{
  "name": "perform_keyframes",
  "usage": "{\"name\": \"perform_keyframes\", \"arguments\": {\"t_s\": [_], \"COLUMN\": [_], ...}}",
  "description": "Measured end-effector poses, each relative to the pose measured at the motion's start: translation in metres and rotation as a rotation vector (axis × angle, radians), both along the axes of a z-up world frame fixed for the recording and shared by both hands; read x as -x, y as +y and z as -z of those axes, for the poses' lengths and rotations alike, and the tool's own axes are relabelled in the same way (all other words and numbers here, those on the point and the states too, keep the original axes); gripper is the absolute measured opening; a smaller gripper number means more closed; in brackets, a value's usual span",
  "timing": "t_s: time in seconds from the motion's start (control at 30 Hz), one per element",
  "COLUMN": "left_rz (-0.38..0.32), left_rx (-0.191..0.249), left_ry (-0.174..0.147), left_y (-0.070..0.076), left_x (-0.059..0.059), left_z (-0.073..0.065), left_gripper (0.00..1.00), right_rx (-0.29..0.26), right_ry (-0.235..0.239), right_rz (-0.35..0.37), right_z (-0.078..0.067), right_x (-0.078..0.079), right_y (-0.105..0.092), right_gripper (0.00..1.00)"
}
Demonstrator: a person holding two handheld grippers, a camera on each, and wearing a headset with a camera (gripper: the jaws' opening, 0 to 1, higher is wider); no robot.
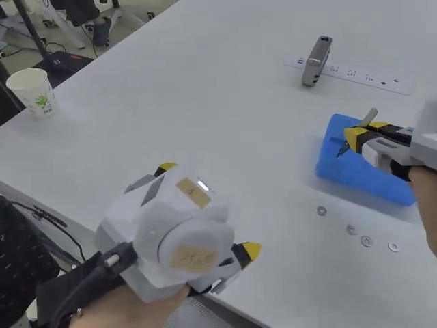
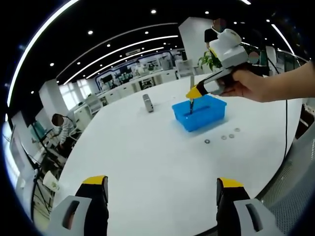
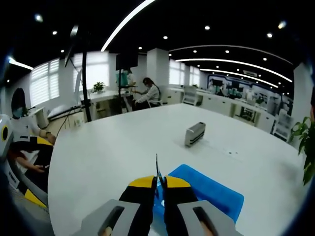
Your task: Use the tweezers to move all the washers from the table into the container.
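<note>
While the left gripper (image 2: pixel 162 181) gapes, the right gripper (image 3: pixel 158 183) clamps tweezers (image 3: pixel 157 168) over the container (image 3: pixel 211 194), head view adding 4 washers (image 1: pixel 351 229).

container (image 1: pixel 355 179) blue | table (image 1: pixel 205 89) white | washers (image 1: pixel 321 211) silvery | tweezers (image 1: pixel 369 117) grey | cup (image 1: pixel 33 91) white, green print, possibly leaves

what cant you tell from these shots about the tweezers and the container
- Tips of the tweezers: too small in the left gripper view to show whether they hold anything.
- Inside of the container: partly covered by the right hand-held gripper in the head view, and by its jaws in the right gripper view.
</note>
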State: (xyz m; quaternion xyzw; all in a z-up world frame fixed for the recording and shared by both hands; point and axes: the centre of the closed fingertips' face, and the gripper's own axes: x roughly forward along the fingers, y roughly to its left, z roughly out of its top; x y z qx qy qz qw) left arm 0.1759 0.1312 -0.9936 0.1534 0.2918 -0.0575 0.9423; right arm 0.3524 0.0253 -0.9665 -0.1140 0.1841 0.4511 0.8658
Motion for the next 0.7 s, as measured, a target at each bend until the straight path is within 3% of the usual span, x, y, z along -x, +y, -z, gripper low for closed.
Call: {"name": "perform_keyframes", "arguments": {"t_s": [0.2,0.33,0.57,0.7], "left_rz": [-0.012,-0.006,-0.021,-0.021], "left_rx": [0.003,-0.001,0.027,0.026], "left_ry": [-0.003,0.009,0.014,0.016], "left_y": [0.002,0.000,0.002,0.002], "left_x": [0.000,0.000,0.001,0.001], "left_z": [-0.001,0.001,0.001,0.002], "left_gripper": [0.92,0.93,0.92,0.92], "right_rx": [0.008,0.020,0.035,0.057], "right_ry": [-0.029,-0.019,0.045,0.060], "right_rz": [-0.057,-0.090,-0.115,-0.114], "right_z": [-0.006,-0.003,0.017,0.029], "right_x": [0.024,0.039,0.068,0.071], "right_y": [-0.001,0.000,0.001,0.000], "right_gripper": [0.02,0.02,0.03,0.03]}}
